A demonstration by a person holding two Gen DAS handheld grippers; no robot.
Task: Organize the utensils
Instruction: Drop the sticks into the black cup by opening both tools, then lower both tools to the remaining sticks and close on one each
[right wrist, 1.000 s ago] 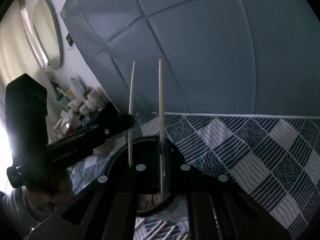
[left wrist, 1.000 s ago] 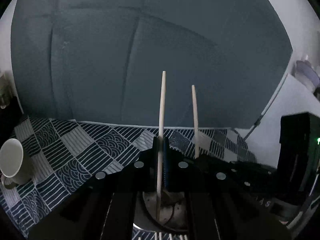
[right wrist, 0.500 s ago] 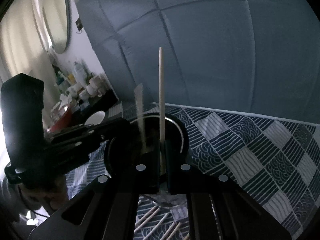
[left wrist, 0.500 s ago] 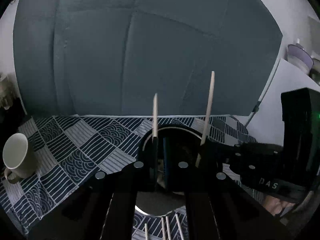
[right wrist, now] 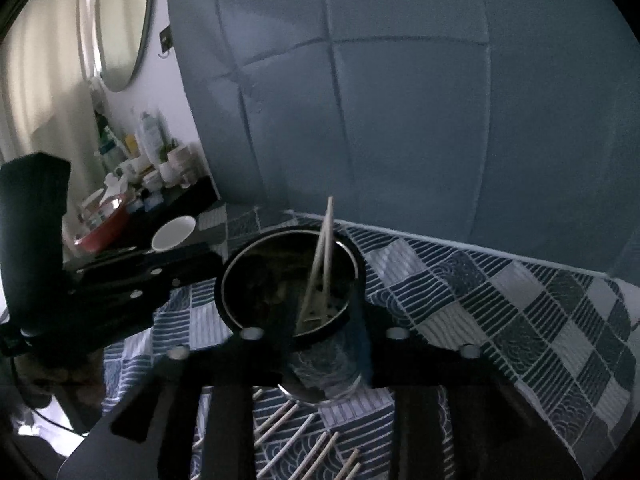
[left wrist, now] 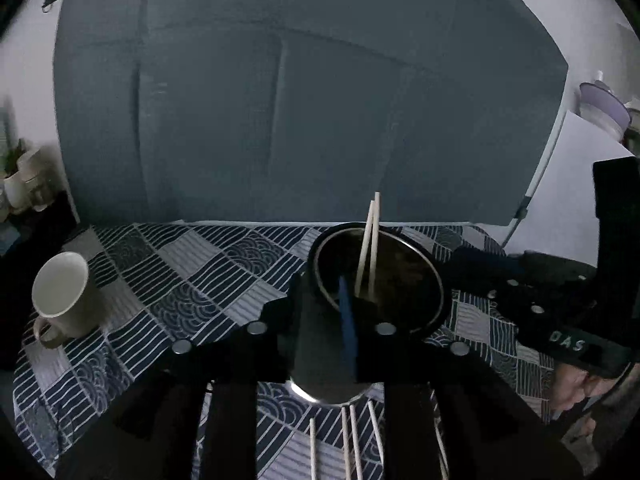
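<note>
A dark metal utensil holder (left wrist: 378,276) stands on the patterned tablecloth; it also shows in the right wrist view (right wrist: 288,280). Two pale wooden chopsticks (left wrist: 370,244) lean inside it, also seen in the right wrist view (right wrist: 322,256). My left gripper (left wrist: 336,320) is open and empty just in front of the holder. My right gripper (right wrist: 326,344) is open and empty, just in front of the holder. Several more chopsticks (left wrist: 352,440) lie on the cloth below the holder, also in the right wrist view (right wrist: 296,436).
A white mug (left wrist: 60,292) stands on the cloth at the left; it also shows in the right wrist view (right wrist: 174,233). A grey padded headboard (left wrist: 300,120) rises behind. A cluttered shelf with a red bowl (right wrist: 102,230) lies far left.
Both grippers held a chopstick upright, lowered them into the holder and let go. Both jaws have opened and the two chopsticks now lean in the holder.
</note>
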